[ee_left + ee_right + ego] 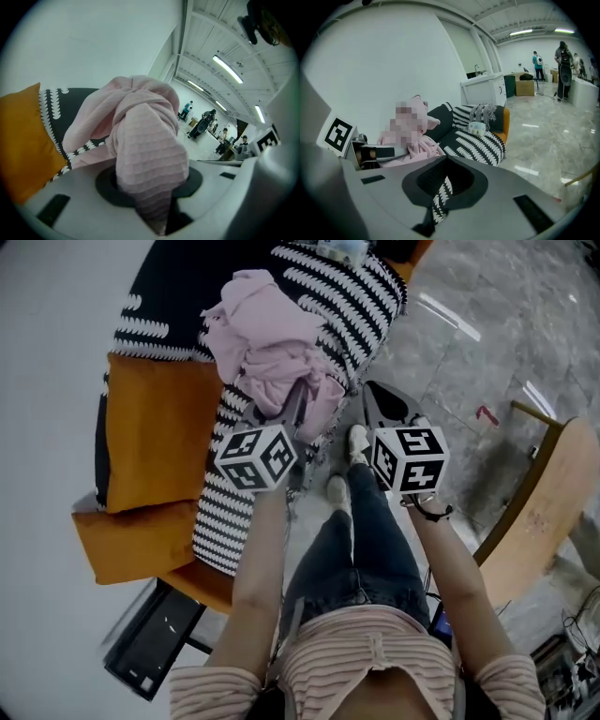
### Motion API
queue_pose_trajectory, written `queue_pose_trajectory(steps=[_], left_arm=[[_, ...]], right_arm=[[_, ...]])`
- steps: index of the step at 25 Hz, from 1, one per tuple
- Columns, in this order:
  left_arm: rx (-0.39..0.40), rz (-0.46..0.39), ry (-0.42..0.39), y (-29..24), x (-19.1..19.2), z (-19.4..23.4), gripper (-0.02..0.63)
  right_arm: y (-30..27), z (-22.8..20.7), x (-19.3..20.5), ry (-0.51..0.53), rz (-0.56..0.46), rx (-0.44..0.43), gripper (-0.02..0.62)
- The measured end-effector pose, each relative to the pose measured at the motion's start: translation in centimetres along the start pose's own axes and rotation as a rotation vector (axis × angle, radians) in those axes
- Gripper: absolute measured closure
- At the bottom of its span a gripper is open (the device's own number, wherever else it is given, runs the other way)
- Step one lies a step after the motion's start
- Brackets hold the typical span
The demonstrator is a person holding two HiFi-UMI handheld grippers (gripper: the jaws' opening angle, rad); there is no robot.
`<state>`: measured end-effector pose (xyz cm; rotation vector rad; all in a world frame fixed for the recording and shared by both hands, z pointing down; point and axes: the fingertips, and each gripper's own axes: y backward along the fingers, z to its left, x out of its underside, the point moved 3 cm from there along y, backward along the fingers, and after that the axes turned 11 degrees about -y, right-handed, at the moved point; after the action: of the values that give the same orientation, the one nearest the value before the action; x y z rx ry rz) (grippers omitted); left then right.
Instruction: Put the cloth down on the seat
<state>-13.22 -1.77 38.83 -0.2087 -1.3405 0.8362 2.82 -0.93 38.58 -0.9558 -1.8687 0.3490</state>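
A bunched pink cloth (267, 343) is over the sofa seat (361, 296), which has a black-and-white patterned cover. My left gripper (302, 395) is shut on a fold of it. In the left gripper view the cloth (145, 140) fills the space between the jaws and bulges above them. I cannot tell whether the bundle rests on the seat. My right gripper (373, 395) is beside the cloth's right edge, over the seat's front. Its jaws stand a narrow slit apart with nothing between them, and the patterned cover shows through the slit at my right gripper (439, 190).
Orange cushions (155, 427) lie left of the cloth. A small pale object (477, 127) sits further back on the sofa. A wooden chair (544, 512) stands at the right, a black item (150, 638) on the floor lower left. The person's shoes (358, 442) stand by the sofa's front.
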Motion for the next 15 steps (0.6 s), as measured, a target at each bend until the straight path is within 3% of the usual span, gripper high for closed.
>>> queue_pose_trajectory(steps=[15], left_arm=[[-0.008,0.194,-0.013,-9.1,4.9,2.5,0.448]], right_arm=[[-7.0,-4.9,2.7,-0.006,0.131,0.037,0.588]])
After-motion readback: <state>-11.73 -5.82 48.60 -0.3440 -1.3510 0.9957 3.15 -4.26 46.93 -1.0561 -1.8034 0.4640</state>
